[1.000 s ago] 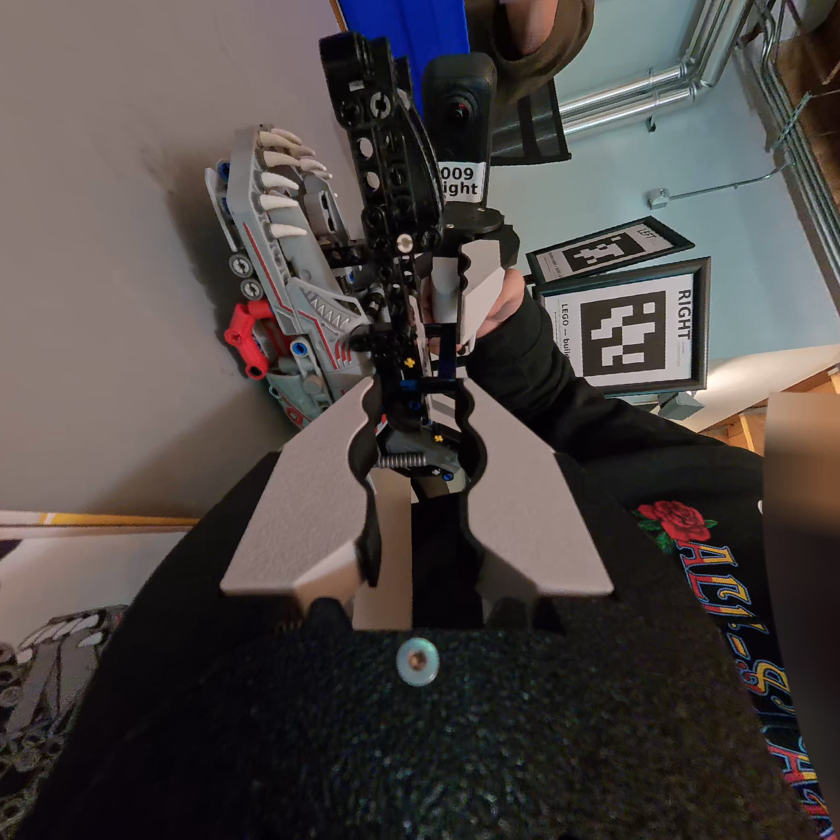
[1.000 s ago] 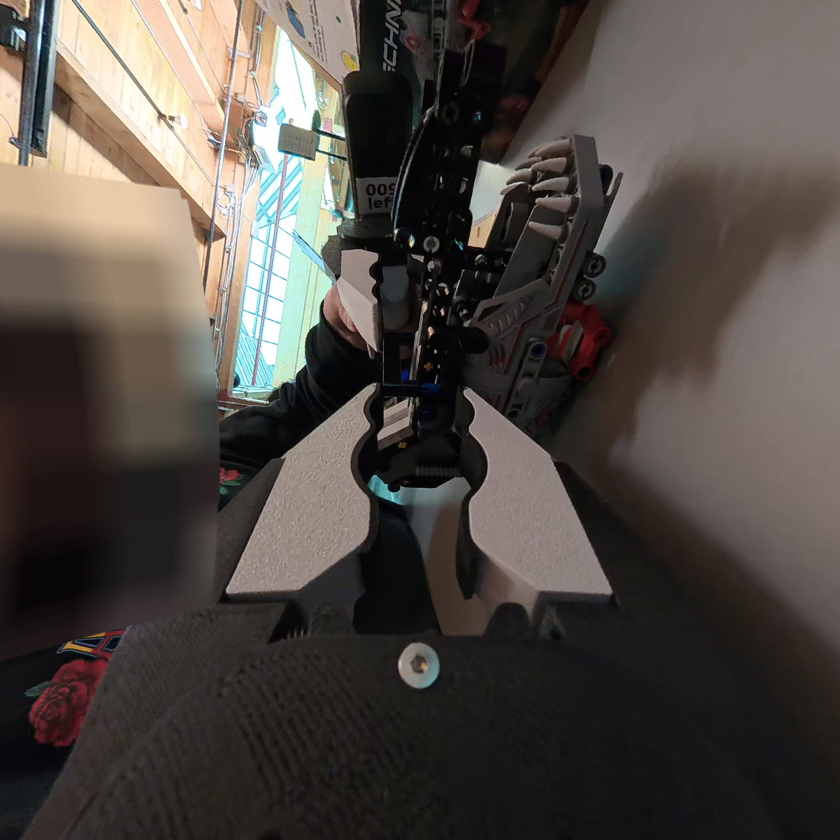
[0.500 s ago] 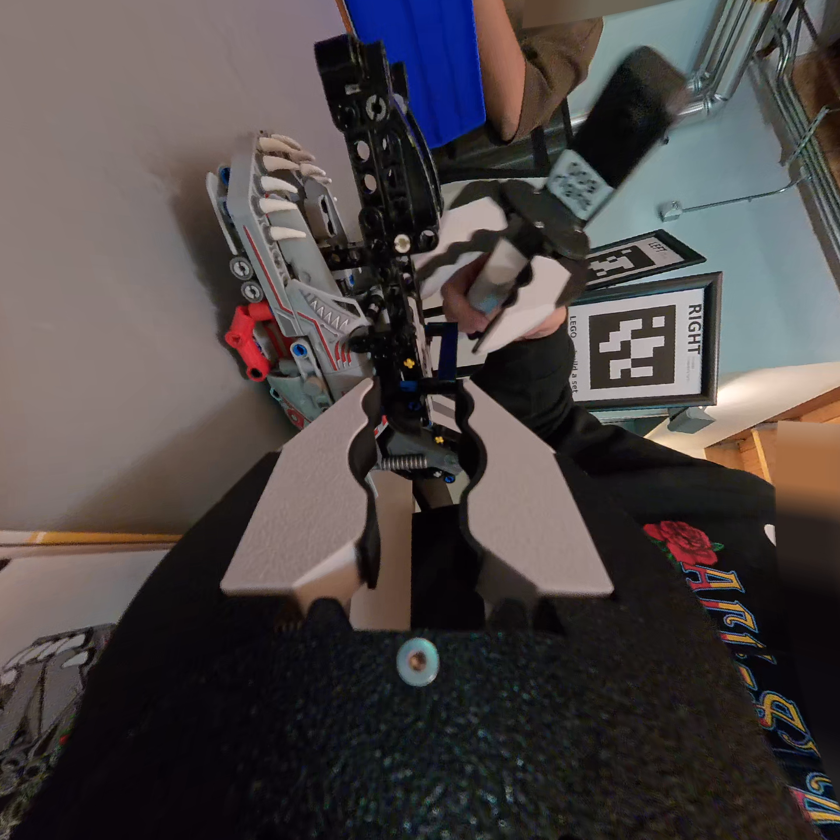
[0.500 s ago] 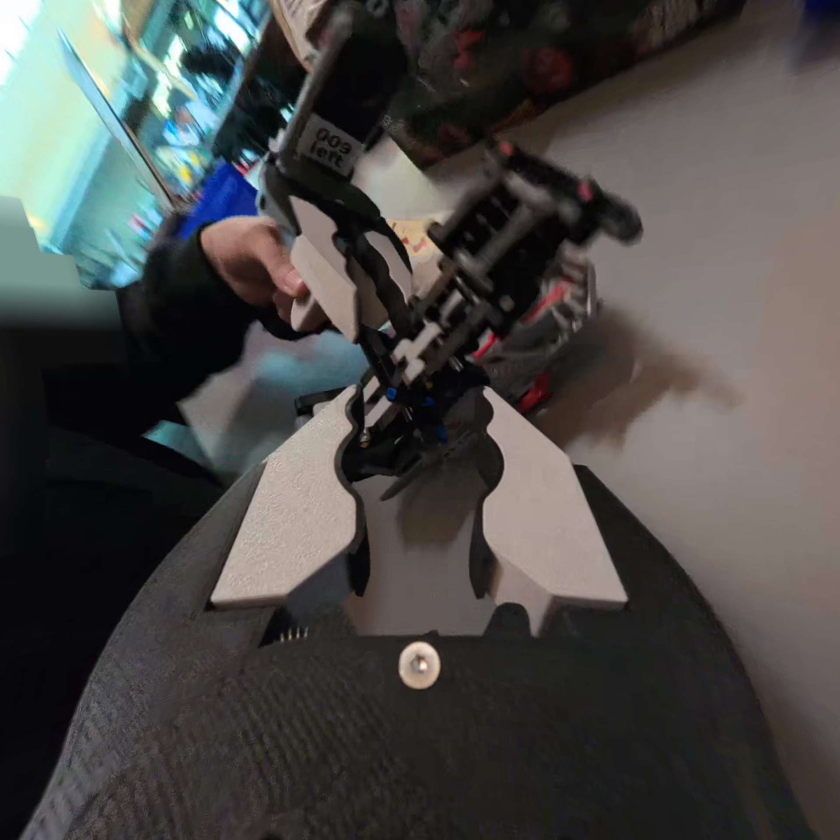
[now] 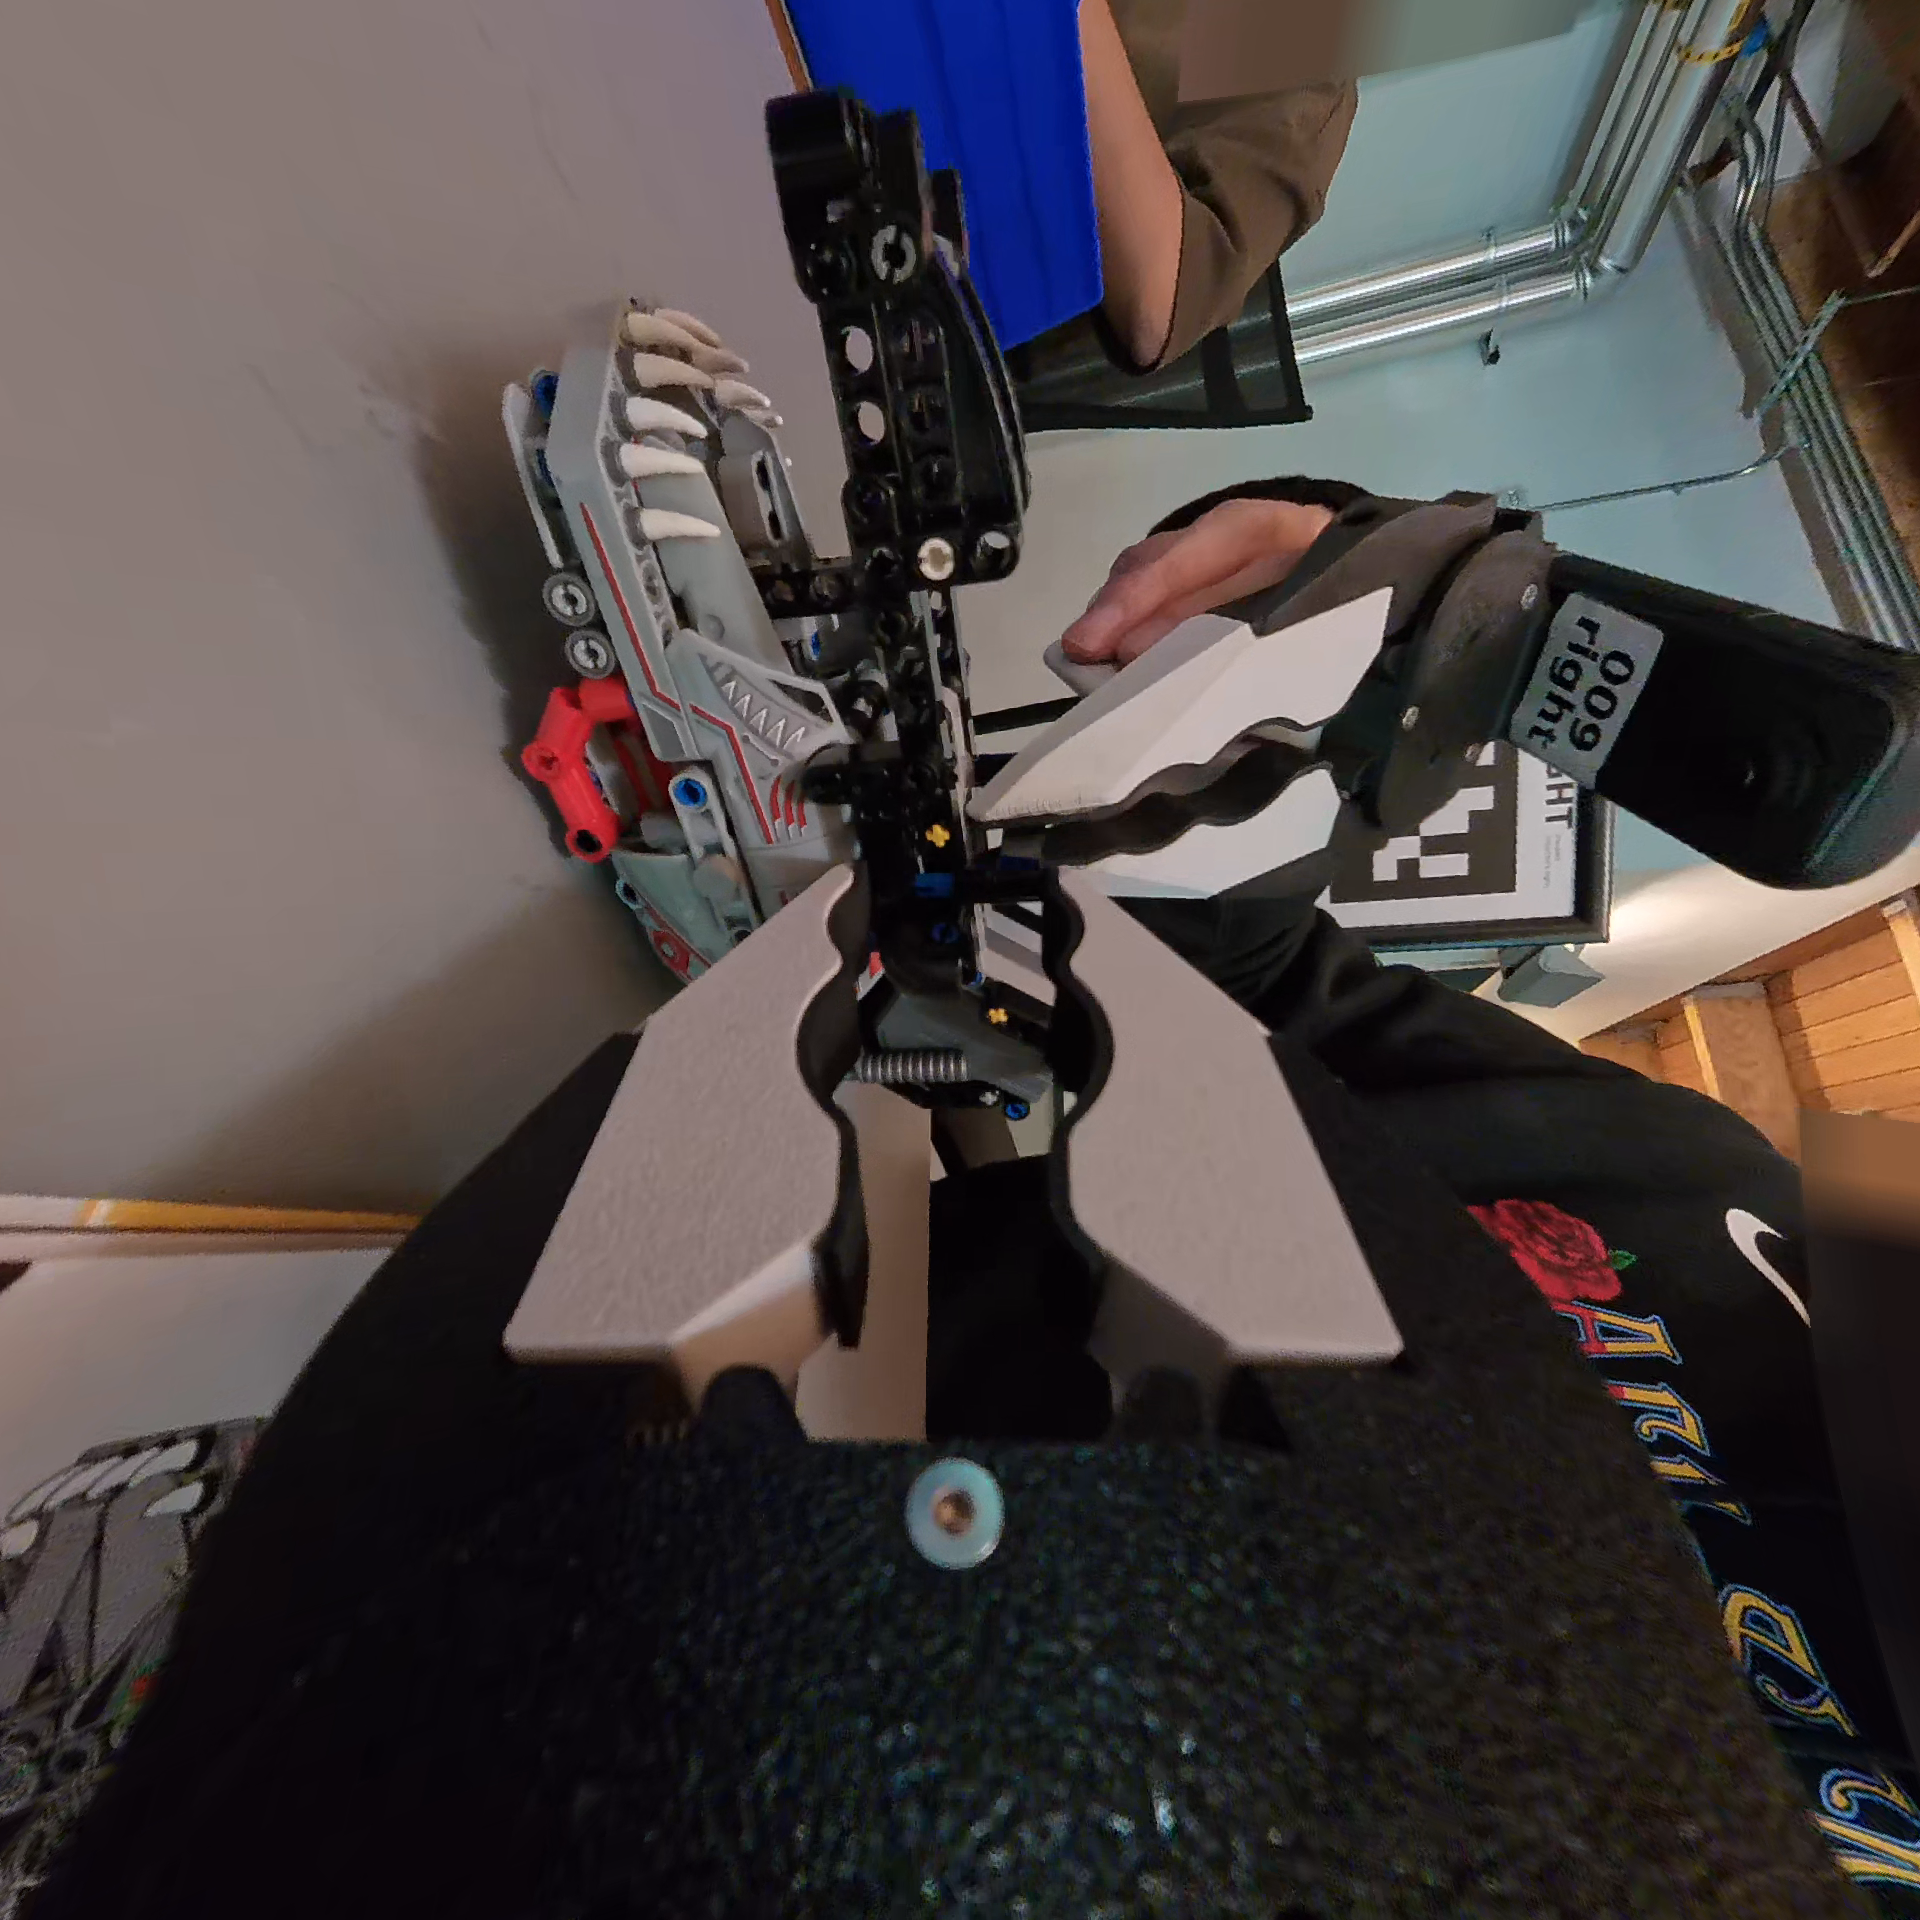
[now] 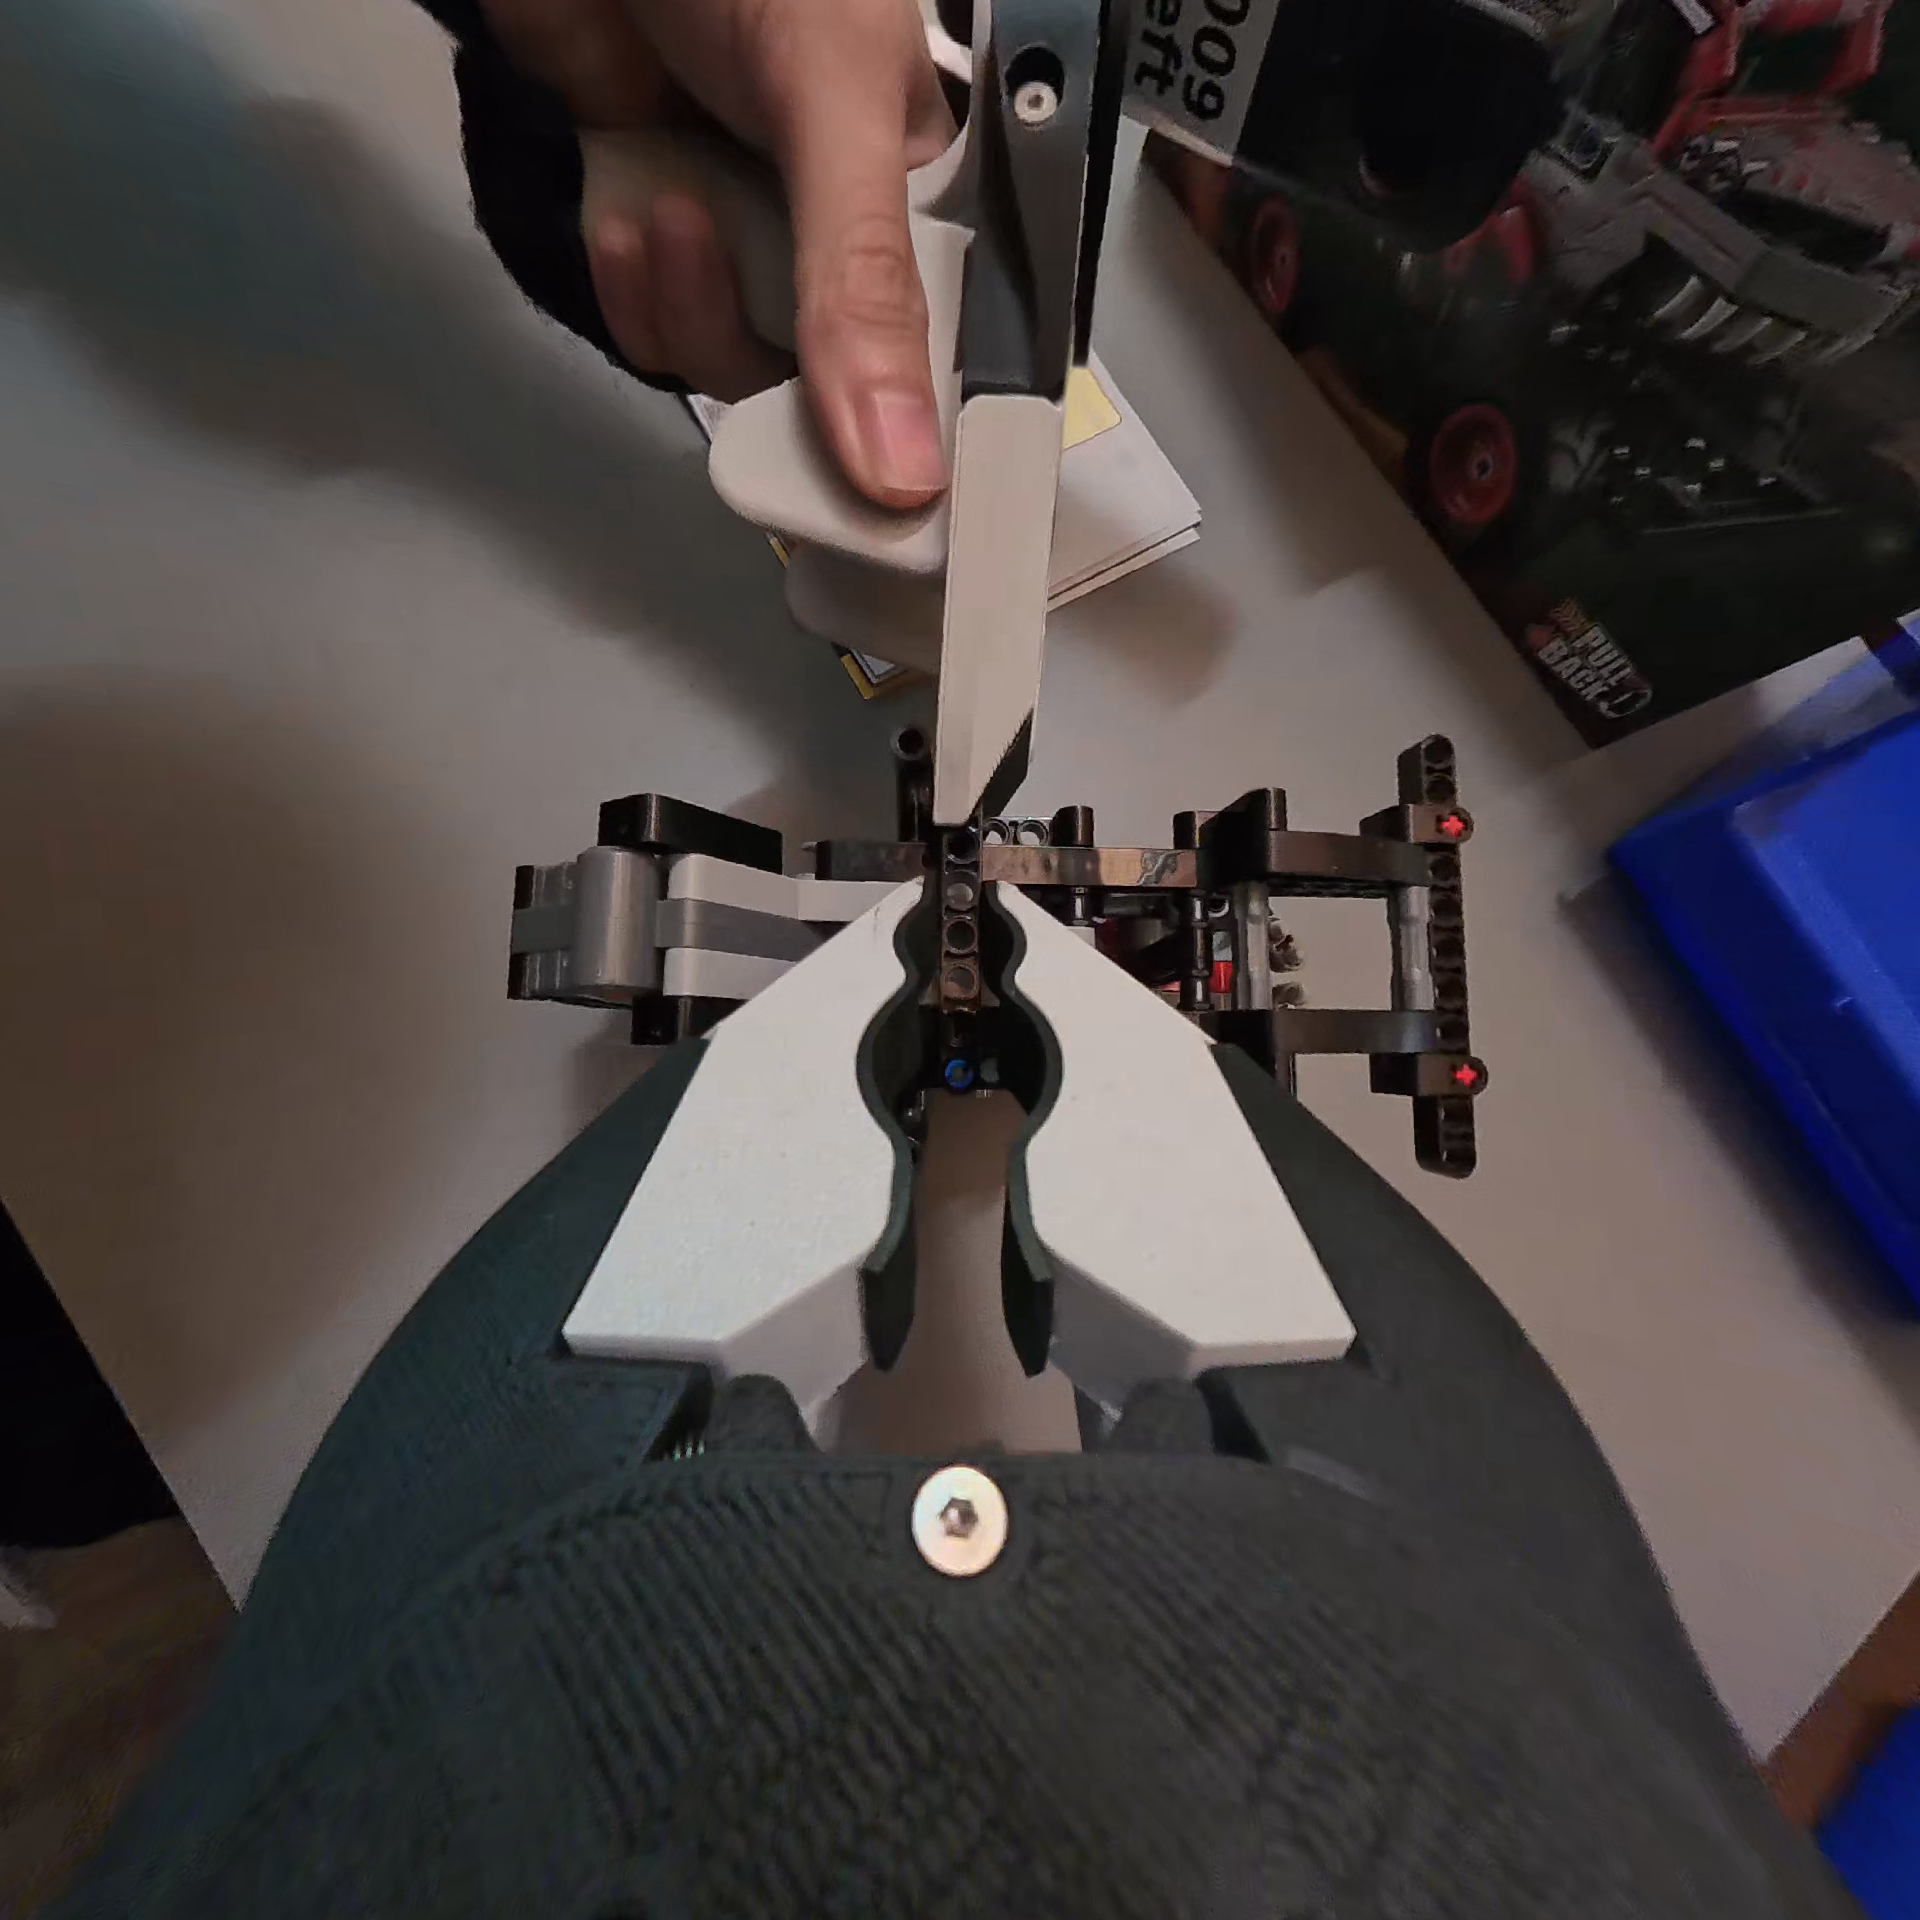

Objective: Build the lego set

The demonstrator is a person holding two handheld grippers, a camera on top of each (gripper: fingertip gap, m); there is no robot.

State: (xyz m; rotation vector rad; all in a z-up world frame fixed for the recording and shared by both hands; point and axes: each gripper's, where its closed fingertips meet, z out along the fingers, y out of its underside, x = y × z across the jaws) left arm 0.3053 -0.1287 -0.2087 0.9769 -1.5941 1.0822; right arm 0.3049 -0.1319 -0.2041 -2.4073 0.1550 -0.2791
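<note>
The black chassis frame (image 6: 1132, 862) is held up off the grey table (image 5: 260, 520), clamped near its middle by the left gripper (image 5: 956, 935). A cross beam is pinched narrowly by the right gripper (image 6: 961, 914), brought in from the side. Both grips should be kept square, so nothing is twisted loose. The toothed grey body (image 5: 675, 644) is seen just behind.

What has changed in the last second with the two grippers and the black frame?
The right gripper swung off its head-on grip on the black frame to come at it from the side, jaws now closed on a cross beam. The left gripper stayed clamped on the frame's lower end, and the grey toothed body did not move.
</note>
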